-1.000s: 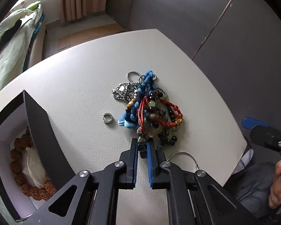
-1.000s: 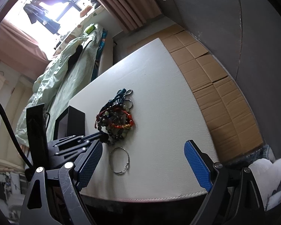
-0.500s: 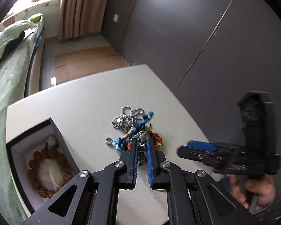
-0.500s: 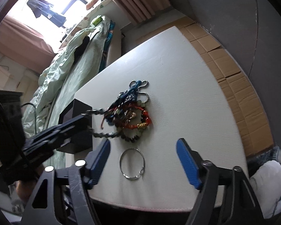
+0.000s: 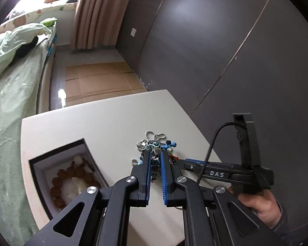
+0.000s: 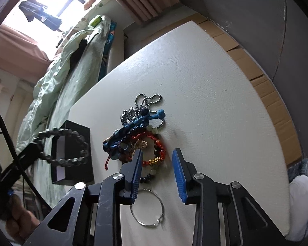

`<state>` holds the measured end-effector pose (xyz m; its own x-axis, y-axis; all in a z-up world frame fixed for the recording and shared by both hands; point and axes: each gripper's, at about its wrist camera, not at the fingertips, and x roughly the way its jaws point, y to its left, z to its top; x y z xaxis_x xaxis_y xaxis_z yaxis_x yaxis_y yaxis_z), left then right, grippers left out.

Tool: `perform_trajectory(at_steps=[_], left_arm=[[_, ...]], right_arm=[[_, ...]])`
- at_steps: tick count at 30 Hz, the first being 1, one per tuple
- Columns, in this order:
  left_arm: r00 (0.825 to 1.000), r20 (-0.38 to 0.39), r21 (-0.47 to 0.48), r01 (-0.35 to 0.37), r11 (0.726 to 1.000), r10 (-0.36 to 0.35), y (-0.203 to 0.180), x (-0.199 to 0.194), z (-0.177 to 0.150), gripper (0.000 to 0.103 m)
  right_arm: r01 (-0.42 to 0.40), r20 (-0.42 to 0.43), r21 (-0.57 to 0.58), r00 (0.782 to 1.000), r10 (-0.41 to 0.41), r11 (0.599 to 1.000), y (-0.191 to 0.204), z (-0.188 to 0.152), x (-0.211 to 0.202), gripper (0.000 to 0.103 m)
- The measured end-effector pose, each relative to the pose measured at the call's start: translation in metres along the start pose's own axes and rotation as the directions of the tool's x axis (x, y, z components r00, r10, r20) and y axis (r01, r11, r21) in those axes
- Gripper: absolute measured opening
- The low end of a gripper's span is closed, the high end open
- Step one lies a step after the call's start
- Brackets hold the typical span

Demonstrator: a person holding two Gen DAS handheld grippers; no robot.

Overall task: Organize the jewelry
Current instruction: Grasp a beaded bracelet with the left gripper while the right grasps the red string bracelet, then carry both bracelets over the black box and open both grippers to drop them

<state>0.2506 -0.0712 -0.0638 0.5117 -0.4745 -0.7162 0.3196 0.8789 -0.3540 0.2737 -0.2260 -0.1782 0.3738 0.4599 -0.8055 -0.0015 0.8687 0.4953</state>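
Note:
My left gripper (image 5: 155, 155) is shut on a dark beaded bracelet (image 5: 155, 164), lifted above the table. In the right wrist view the bracelet (image 6: 71, 143) hangs as a loop from the left gripper, over the black jewelry box (image 6: 76, 164). The box (image 5: 41, 164) is open and holds a brown beaded bracelet (image 5: 71, 174). The tangled pile of bracelets and chain (image 6: 139, 135) lies on the white table (image 6: 205, 102). My right gripper (image 6: 157, 155) is open, low over the pile's near edge, around a red beaded bracelet (image 6: 158, 153).
A thin silver hoop (image 6: 147, 209) lies on the table under my right gripper. A small silver ring (image 5: 134, 162) lies left of the pile. A bed with green bedding (image 5: 8, 82) runs along the table's left side. Cardboard (image 5: 100, 82) covers the floor beyond.
My left gripper has risen and pulled the dark beaded bracelet out of the pile, carrying it toward the box. My right gripper has moved forward over the pile and narrowed its opening.

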Motion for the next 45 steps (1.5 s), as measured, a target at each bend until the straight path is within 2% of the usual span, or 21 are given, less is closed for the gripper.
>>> perform_trajectory(at_steps=[4, 9, 11, 14, 25, 31, 38, 45], left_arm=[[1.000, 0.016, -0.012, 0.001, 1.000, -0.001, 0.007, -0.010, -0.002, 0.009], [0.999, 0.033, -0.026, 0.000, 1.000, 0.000, 0.014, -0.019, -0.001, 0.009], [0.999, 0.038, -0.030, 0.000, 1.000, 0.001, 0.016, -0.023, -0.003, 0.009], [0.999, 0.047, -0.035, -0.004, 0.999, 0.005, 0.018, -0.030, -0.004, 0.009], [0.995, 0.092, -0.054, -0.028, 0.998, 0.033, 0.024, -0.059, -0.005, 0.009], [0.992, 0.119, -0.068, -0.042, 0.997, 0.050, 0.029, -0.073, -0.005, 0.009], [0.988, 0.136, -0.088, -0.062, 0.994, 0.074, 0.041, -0.088, -0.008, 0.009], [0.983, 0.149, -0.123, -0.093, 0.988, 0.111, 0.060, -0.098, -0.009, 0.009]], right_arm=[[0.045, -0.004, -0.004, 0.999, -0.045, 0.999, 0.005, 0.000, 0.007, 0.030], [0.099, 0.005, 0.017, 0.995, -0.099, 0.995, 0.004, 0.001, 0.008, 0.015], [0.088, 0.003, 0.025, 0.996, -0.088, 0.996, 0.002, 0.002, 0.007, 0.010], [0.088, 0.015, 0.028, 0.996, -0.088, 0.996, 0.003, 0.001, 0.005, 0.009], [-0.004, 0.125, -0.003, 0.992, 0.005, 1.000, 0.019, -0.006, -0.041, 0.009], [-0.079, 0.199, -0.071, 0.976, 0.092, 0.994, 0.047, -0.013, -0.071, 0.009], [-0.171, 0.193, -0.151, 0.961, 0.199, 0.974, 0.091, -0.022, -0.070, 0.009], [-0.251, 0.161, -0.197, 0.945, 0.284, 0.948, 0.131, -0.031, -0.050, 0.009]])
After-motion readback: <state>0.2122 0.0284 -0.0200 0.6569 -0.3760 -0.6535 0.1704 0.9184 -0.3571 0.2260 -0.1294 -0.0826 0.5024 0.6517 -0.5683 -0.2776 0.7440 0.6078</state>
